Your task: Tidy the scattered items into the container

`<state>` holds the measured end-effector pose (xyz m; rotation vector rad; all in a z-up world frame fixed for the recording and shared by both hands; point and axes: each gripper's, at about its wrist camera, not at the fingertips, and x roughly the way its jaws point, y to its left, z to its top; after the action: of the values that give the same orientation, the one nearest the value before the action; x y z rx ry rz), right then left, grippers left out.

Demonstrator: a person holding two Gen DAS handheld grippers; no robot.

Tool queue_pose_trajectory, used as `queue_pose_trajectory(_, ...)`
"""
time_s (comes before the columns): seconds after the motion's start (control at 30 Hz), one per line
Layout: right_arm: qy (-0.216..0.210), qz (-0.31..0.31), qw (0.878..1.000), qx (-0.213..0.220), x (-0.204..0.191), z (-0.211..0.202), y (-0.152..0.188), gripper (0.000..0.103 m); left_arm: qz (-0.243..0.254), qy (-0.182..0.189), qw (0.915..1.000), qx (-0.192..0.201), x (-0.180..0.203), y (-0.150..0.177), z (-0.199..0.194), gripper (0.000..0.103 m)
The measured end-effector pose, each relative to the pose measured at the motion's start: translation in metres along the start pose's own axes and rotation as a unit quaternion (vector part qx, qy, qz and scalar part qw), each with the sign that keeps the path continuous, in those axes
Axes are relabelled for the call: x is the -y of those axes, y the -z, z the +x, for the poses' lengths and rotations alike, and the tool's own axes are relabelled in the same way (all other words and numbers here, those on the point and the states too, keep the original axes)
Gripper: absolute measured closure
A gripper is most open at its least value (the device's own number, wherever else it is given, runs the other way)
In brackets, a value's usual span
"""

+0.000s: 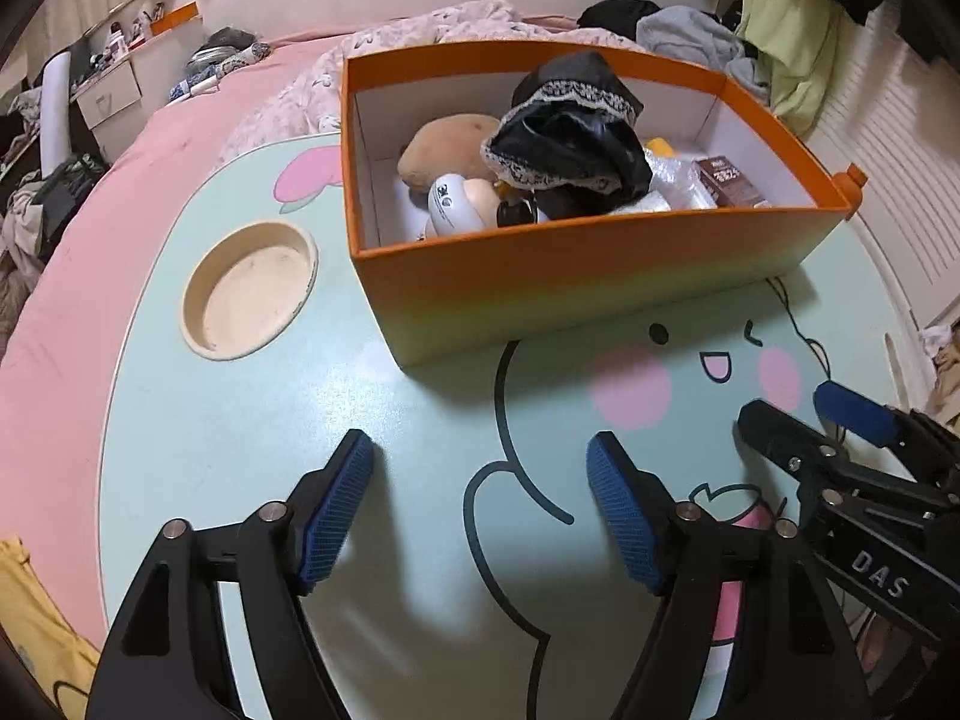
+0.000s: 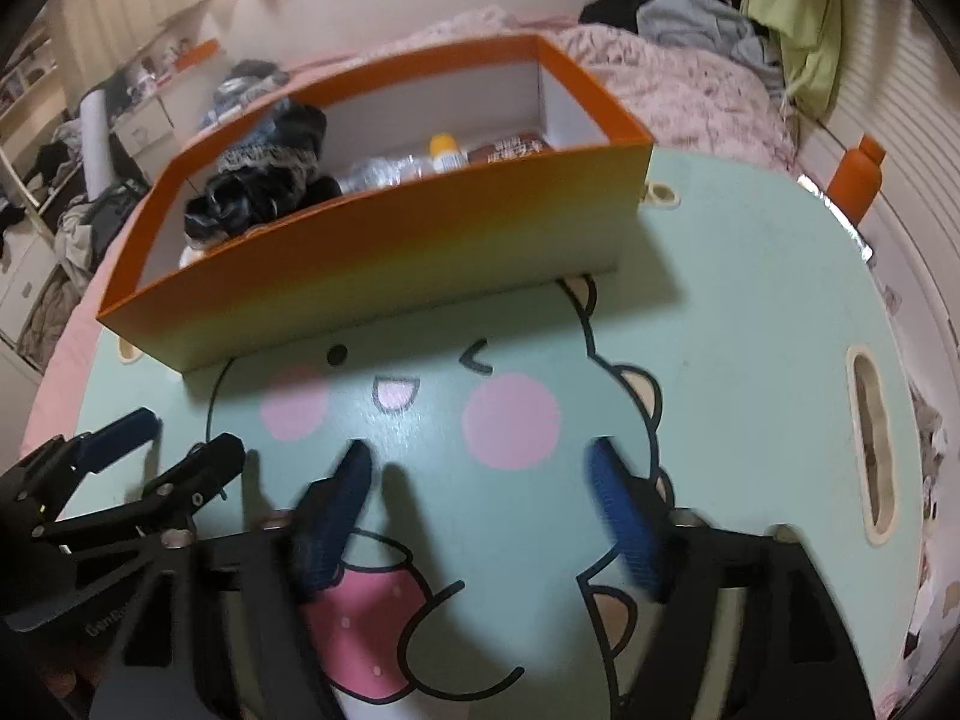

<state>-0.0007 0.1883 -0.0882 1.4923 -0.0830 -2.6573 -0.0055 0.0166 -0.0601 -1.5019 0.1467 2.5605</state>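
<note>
- Hovering over the table (image 1: 210, 420), my left gripper (image 1: 480, 468) is spread wide, pinching nothing.
- Orange box (image 1: 600, 276) stands beyond, already holding the soft black lace cloth (image 1: 570, 138): light, limp, best pinched at a bunched fold.
- My right gripper (image 2: 480, 468) is likewise spread, empty.

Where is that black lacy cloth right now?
In the left wrist view, the black lacy cloth sits inside the orange box, piled on top, right of the tan plush toy.
</note>
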Motion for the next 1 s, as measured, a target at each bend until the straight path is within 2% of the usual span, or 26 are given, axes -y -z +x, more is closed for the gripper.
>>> queue_pose_trajectory(0.03,0.005,0.001,1.0,-0.001,0.001,0.0,0.0,0.022,-0.007,-0.002,1.0,-0.004,-0.003,-0.001,0.001,0.013)
queue_pose_trajectory(0.13,0.003,0.008,1.0,-0.004,0.004,0.002,0.001,0.009,-0.029,-0.01,0.9995,-0.01,-0.013,-0.001,0.003,0.002)
queue_pose_trajectory(0.2,0.012,0.009,1.0,-0.013,0.005,0.005,0.001,0.0,-0.038,-0.012,0.9991,-0.014,-0.019,-0.001,0.002,0.0)
queue_pose_trajectory(1.0,0.015,0.005,1.0,-0.012,0.003,0.005,0.0,0.0,-0.038,-0.012,0.9991,-0.012,-0.026,0.002,-0.002,0.0)
